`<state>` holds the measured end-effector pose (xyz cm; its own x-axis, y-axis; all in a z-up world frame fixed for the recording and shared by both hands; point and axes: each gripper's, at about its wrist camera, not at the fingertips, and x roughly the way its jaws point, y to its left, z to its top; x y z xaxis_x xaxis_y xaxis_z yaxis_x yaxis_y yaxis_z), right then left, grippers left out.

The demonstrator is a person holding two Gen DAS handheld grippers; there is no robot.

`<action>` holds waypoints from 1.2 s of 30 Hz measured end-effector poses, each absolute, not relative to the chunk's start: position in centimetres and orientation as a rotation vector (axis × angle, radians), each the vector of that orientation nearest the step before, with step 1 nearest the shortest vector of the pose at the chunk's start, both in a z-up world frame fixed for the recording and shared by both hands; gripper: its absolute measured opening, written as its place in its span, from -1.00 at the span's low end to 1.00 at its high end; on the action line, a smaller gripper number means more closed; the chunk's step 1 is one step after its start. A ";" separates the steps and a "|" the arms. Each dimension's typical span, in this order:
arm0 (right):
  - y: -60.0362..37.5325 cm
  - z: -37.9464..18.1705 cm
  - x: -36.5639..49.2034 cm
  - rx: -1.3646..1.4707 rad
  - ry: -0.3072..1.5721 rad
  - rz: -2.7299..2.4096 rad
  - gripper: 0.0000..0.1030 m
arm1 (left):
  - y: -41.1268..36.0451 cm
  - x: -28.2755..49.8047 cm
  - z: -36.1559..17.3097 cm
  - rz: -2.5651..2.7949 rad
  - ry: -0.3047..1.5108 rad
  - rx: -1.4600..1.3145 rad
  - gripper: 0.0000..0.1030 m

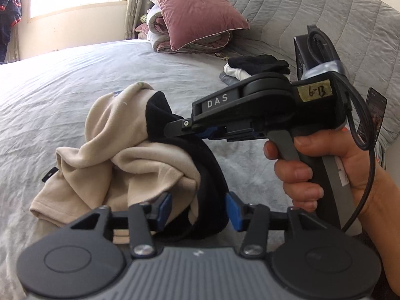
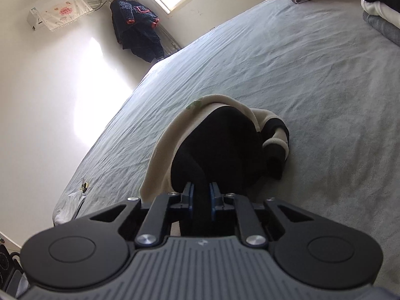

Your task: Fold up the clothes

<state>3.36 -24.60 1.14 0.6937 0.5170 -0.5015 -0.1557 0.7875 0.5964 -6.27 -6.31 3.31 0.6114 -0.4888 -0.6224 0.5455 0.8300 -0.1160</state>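
Your right gripper (image 2: 201,195) is pinching a dark band of the garment (image 2: 220,145) between its blue pads (image 2: 214,201), which are sitting close together with only the fabric between them. Your left gripper (image 1: 198,211) is standing with its pads (image 1: 165,207) apart, and the dark rim of the garment is passing through the gap; they are not pressing on it (from this view I cannot tell if the cloth is touching either pad).

The garment is beige outside and dark inside, and it is lying bunched in the middle of both frames on the grey bedsheet (image 1: 75,82), partly lifted by the right grip. In the left wrist view, your right hand (image 1: 312,170) is holding the handle at the right edge of the frame.

To do this step well, I think you should close the left pads on the dark rim well away from the right grip, then draw the two grippers apart so the cloth is hanging flat. Keep the hold on one layer only, otherwise the bunch will not open.

The folded pile (image 1: 255,68) is waiting in the upper right, below the pink pillow (image 1: 197,10).
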 end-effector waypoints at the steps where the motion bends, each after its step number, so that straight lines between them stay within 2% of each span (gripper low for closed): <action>1: -24.7 1.2 3.2 0.551 0.709 0.391 -0.75 | -6.0 -6.2 3.6 -0.592 0.681 0.096 0.09; 3: -25.0 1.3 2.9 0.564 0.701 0.382 -0.77 | -5.3 -5.7 4.0 -0.561 0.665 0.104 0.32; 8: -26.4 2.4 1.9 0.588 0.635 0.352 -0.83 | -3.6 -3.5 4.4 -0.458 0.623 0.131 0.53; 16: -29.6 3.7 0.6 0.635 0.542 0.273 -0.84 | -2.1 1.1 2.8 -0.315 0.645 0.156 0.55; 23: -32.9 3.5 0.4 0.702 0.508 0.152 -0.84 | -1.5 1.9 1.8 -0.347 0.703 0.044 0.53; 25: -33.7 3.4 0.3 0.712 0.503 0.105 -0.84 | -1.8 1.9 1.6 -0.377 0.728 0.019 0.27; 27: -34.2 3.2 0.3 0.715 0.507 0.066 -0.84 | -2.2 1.8 1.3 -0.423 0.764 -0.009 -0.74; 28: -34.5 2.9 0.3 0.714 0.517 0.048 -0.84 | -2.6 1.6 1.4 -0.438 0.769 -0.016 -0.91; 29: -34.6 2.7 0.3 0.714 0.526 0.036 -0.84 | -3.0 1.1 1.5 -0.455 0.761 -0.020 -1.00; 36: -34.3 2.4 0.0 0.660 0.566 0.039 -0.82 | -7.1 -2.9 4.8 -0.605 0.586 0.049 -0.99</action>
